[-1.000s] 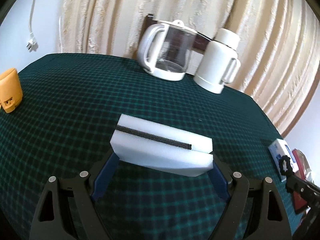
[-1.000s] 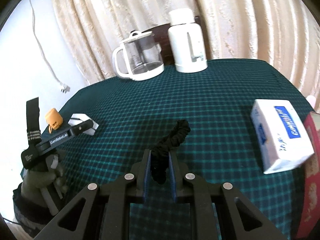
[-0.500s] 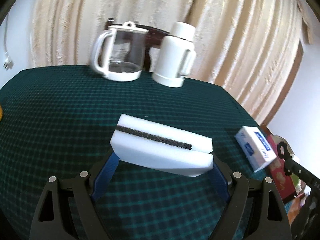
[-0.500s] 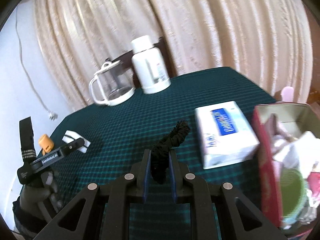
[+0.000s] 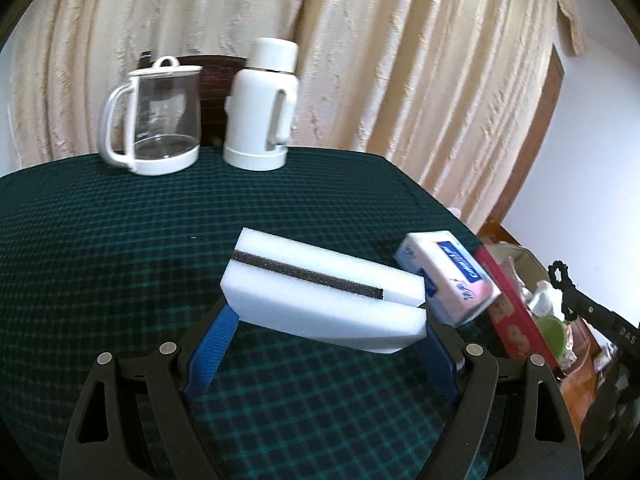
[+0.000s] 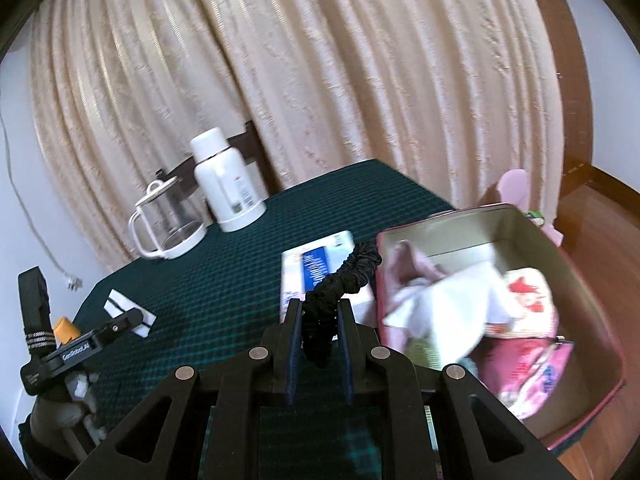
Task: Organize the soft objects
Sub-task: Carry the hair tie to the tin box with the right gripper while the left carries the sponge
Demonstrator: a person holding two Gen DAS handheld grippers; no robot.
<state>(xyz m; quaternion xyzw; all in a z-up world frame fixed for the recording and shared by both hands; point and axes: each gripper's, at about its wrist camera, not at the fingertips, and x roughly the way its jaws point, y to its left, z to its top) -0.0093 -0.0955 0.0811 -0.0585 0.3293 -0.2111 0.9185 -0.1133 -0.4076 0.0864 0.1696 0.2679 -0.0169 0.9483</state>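
The sponge (image 5: 324,298), a white foam block with a dark strip along its top, sat clamped between the wide-set blue pads of the left gripper (image 5: 326,344), lifted clear of the checked tablecloth (image 5: 120,260). The black hair tie (image 6: 340,284) was pinched between the nearly closed jaws of the right gripper (image 6: 318,340), its free end curling up and forward.

Just ahead and to the right of the right gripper stood the open red box (image 6: 592,280), off the table's edge. Inside lay a jumble of soft things: white cloth (image 6: 452,304), a pink printed piece (image 6: 536,364), something cream with a red pattern (image 6: 528,292); the blur hid finer detail. A tissue pack (image 6: 316,264) lay directly beyond the hair tie, beside the box wall.

Both grippers pointed forward and downward. A gloved hand (image 6: 60,412) held the left tool, seen at the lower left of the right gripper's view.

Compared with a second earlier, both views had swung rightward: the box, then barely in sight, now filled the right side, and the glass jug (image 5: 156,116) and white flask (image 5: 264,108) had slid leftward. Neither grip had changed.
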